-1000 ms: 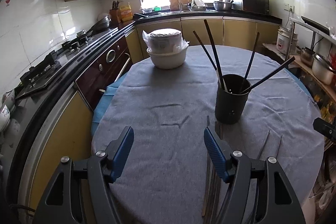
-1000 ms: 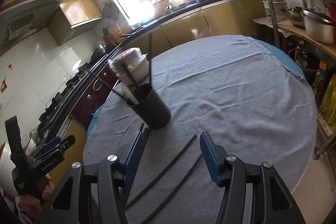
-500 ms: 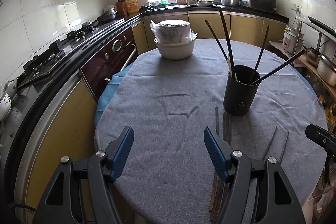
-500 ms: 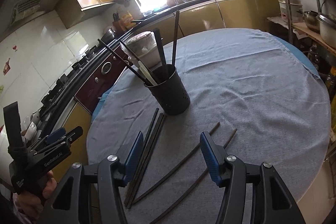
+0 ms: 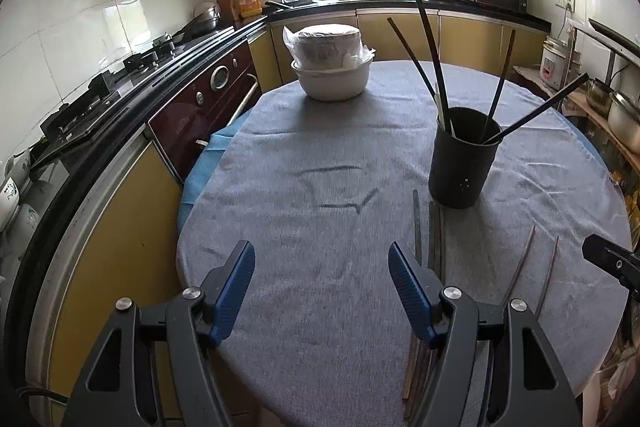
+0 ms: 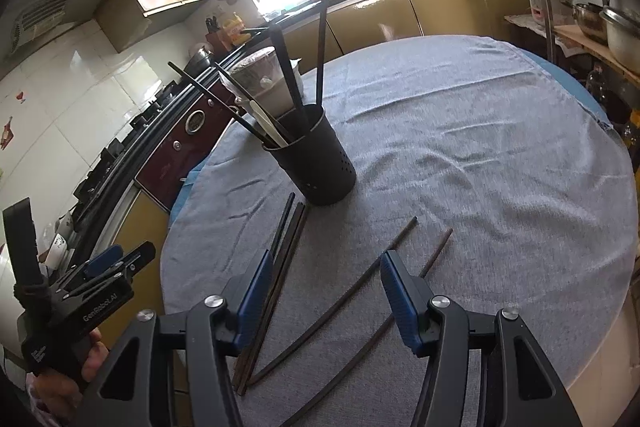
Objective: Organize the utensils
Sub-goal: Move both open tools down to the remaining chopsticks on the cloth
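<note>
Both cameras now sit further back than a second ago, so the loose chopsticks show more fully and the black holder [image 6: 320,163] looks further off. In the right wrist view the right gripper [image 6: 326,287] hovers above the grey-clothed bench [image 6: 480,131] with its jaws open and nothing between them. Below it, a tight bundle of dark chopsticks [image 6: 280,259] lies near the left pad, one end just beside the holder's base. Two separate chopsticks [image 6: 360,279] lie slanted across the cloth, crossing the gap between the jaws. The holder stands upright with several chopsticks leaning out of it. The left gripper [image 5: 322,285], in the left wrist view, is also open and empty over bare cloth. A white bowl [image 5: 332,79] holding a bagged container sits at the bench's far edge, well apart from the holder.
</note>
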### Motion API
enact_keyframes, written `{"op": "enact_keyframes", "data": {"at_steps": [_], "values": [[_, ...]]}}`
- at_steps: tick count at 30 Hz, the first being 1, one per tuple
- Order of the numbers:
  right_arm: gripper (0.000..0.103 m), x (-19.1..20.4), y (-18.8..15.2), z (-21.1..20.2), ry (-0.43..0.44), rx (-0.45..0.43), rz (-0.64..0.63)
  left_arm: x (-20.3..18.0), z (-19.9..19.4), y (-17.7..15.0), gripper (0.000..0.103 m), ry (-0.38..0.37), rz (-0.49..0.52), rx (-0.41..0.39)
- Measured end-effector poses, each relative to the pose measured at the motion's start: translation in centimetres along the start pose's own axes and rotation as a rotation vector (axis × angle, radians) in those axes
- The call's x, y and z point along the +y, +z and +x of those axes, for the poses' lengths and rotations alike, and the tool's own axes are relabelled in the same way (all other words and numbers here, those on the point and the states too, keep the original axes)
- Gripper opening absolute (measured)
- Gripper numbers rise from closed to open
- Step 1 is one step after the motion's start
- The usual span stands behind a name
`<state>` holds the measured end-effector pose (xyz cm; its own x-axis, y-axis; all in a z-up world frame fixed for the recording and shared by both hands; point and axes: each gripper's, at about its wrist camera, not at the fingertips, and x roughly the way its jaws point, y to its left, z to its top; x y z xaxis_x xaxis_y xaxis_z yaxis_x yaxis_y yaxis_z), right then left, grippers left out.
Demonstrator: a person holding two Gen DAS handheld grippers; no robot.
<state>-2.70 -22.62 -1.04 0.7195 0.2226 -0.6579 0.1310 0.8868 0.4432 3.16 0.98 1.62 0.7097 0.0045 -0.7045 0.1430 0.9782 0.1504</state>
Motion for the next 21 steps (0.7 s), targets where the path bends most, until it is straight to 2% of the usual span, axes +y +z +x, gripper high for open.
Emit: {"op": "enact_keyframes", "data": {"at_steps": [5, 10, 15, 19, 21], "values": [[0.059, -1.2, -0.2, 0.5, -0.018, 0.020, 0.044, -0.4, 1.4, -1.0, 0.070, -0.024, 0.024, 0.068], [0.059, -3.2, -0.7, 1.6, -0.114, 0.066, 0.096, -0.7, 3.4, -2.7, 0.070, -0.053, 0.029, 0.161], [0.058, -4.4, -1.0, 3.2, -0.169, 0.114, 0.121, -1.3, 3.7, -3.3, 0.070, -0.088, 0.038, 0.178], [0.042, -5.1, -0.6, 5.2, -0.206, 0.150, 0.133, -2.0, 3.7, -3.5, 0.070, -0.098, 0.066, 0.172], [0.038, -5.4, -0.3, 6.5, -0.245, 0.172, 0.141, -2.3, 3.8, -3.6, 0.070, -0.104, 0.075, 0.175]]}}
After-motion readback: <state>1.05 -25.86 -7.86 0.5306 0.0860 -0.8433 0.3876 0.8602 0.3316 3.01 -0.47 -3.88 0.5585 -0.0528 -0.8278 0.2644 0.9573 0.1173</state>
